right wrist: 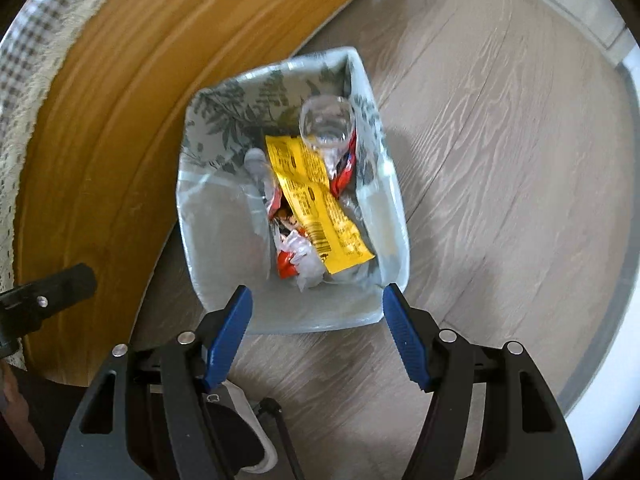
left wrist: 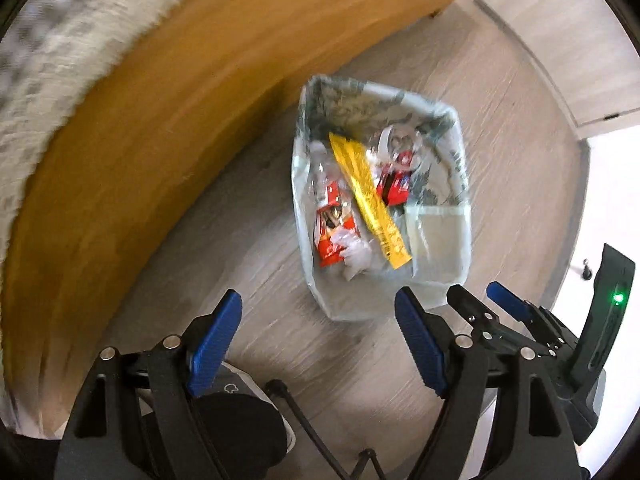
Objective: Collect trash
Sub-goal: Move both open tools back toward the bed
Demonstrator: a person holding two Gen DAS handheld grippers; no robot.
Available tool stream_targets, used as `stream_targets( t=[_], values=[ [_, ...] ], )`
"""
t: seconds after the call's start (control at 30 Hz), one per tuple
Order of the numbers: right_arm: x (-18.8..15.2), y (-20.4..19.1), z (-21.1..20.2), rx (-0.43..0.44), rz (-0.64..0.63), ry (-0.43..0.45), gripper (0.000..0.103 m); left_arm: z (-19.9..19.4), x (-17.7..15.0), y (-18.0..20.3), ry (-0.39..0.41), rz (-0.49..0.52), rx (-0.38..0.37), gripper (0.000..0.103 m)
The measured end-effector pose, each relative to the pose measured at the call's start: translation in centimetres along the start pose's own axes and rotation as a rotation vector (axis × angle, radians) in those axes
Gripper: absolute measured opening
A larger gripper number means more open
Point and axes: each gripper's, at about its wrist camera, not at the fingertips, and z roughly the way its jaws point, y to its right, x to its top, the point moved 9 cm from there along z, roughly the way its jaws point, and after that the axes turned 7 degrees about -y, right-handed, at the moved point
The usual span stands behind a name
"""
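Note:
A pale fabric bin with a leaf-print lining (left wrist: 440, 240) (right wrist: 224, 232) stands on the wood floor beside a wooden bed frame. Inside lie a yellow wrapper (left wrist: 368, 196) (right wrist: 316, 204), red wrappers (left wrist: 332, 232) (right wrist: 286, 266), crumpled clear plastic (left wrist: 356, 256) and a clear plastic cup (right wrist: 326, 124). My left gripper (left wrist: 320, 336) is open and empty, above the floor just short of the bin. My right gripper (right wrist: 318, 328) is open and empty over the bin's near rim. The right gripper's fingers (left wrist: 508, 304) also show in the left wrist view.
The wooden bed frame (left wrist: 140, 120) (right wrist: 100, 120) curves along the left, with a checked blanket (right wrist: 28, 52) above it. A shoe (right wrist: 256, 440) and a black cable (left wrist: 300, 412) lie on the floor below the grippers. Cabinet doors (left wrist: 560, 40) stand at the far right.

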Motion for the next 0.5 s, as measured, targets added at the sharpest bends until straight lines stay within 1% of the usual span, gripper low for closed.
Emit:
stream_targets(
  t=[0.13, 0.2, 0.27, 0.33, 0.37, 0.4, 0.43, 0.5],
  values=[
    [0.0, -0.3, -2.7, -0.038, 0.004, 0.047, 0.065, -3.2, -0.6, -1.0, 0.073, -0.073, -0.082, 0.076],
    [0.0, -0.6, -4.1, -0.046, 0.007, 0.071, 0.065, -5.7, -0.7, -1.7, 0.145, -0.102, -0.112, 0.076],
    [0.3, -1.4, -6.0, -0.058, -0.001, 0.109, 0.065, -9.0, -0.9, -2.3, 0.235, -0.108, -0.14, 0.076],
    [0.5, -2.4, -7.5, -0.068, -0.019, 0.141, 0.065, -12.5, -1.5, -3.4, 0.32, -0.107, -0.147, 0.076],
    [0.7, -3.1, -8.5, -0.074, -0.033, 0.162, 0.065, -15.0, -2.0, -4.4, 0.383, -0.106, -0.14, 0.076],
    [0.8, -3.7, -9.1, -0.076, -0.041, 0.176, 0.065, -16.4, -2.4, -5.1, 0.421, -0.108, -0.132, 0.076],
    [0.9, -4.5, -10.0, -0.075, -0.052, 0.196, 0.065, -18.0, -2.8, -5.9, 0.465, -0.112, -0.124, 0.076],
    [1.3, -6.5, -11.8, -0.067, -0.077, 0.237, 0.065, -21.5, -4.1, -8.3, 0.574, -0.142, -0.084, 0.078]
  ],
)
